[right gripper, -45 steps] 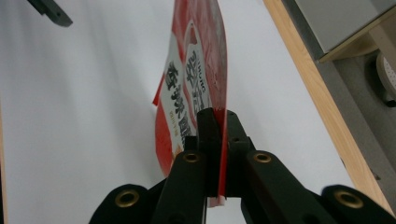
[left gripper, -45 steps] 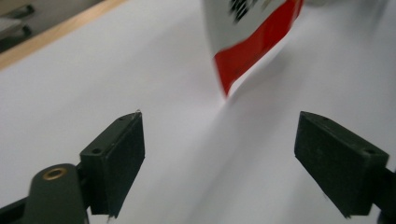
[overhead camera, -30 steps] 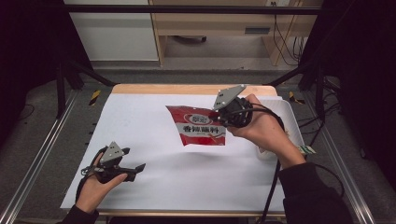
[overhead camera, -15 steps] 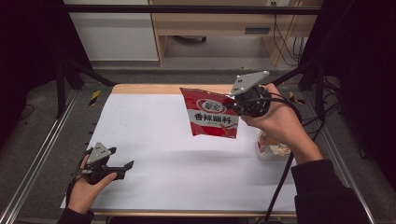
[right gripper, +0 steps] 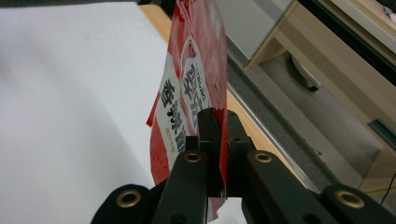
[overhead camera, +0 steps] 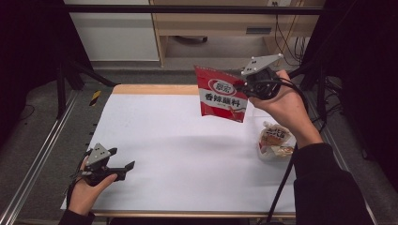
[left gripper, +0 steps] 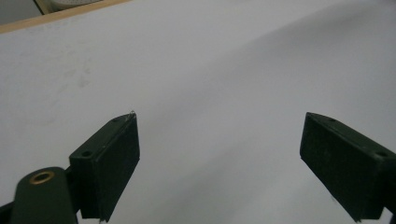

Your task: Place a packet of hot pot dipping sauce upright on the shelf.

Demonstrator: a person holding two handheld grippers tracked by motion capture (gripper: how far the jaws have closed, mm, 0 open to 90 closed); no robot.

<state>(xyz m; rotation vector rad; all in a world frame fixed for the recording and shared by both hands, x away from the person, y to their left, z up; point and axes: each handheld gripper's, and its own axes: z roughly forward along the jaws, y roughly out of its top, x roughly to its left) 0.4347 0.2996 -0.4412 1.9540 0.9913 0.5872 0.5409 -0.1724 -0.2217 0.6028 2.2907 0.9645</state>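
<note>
Your right tongs (overhead camera: 240, 84) have lifted the red bag (overhead camera: 220, 95) up off the desk (overhead camera: 178, 140) and carried it toward the far right corner, and your left hand has slid back to the near left corner.

You look to be in the carrying step: the bag is picked up and hangs in the air above the far edge of the desk, touching nothing but the tongs. For the next move, you need to pick a spot, bring the bag down slowly until it rests, and only then let go. Keep the grip tight till then, because the bag hangs from one side edge and could swing or slip.

Your right tongs are squeezed shut on the thin side edge of the bag (right gripper: 194, 93). Your left tongs (overhead camera: 123, 168) are wide open with nothing in them, low over the near left corner.

A small snack pack (overhead camera: 275, 140) lies near the right edge of the desk, well below the bag.

The bag is flat and shiny, red with a white band and dark writing, a little tilted.
</note>
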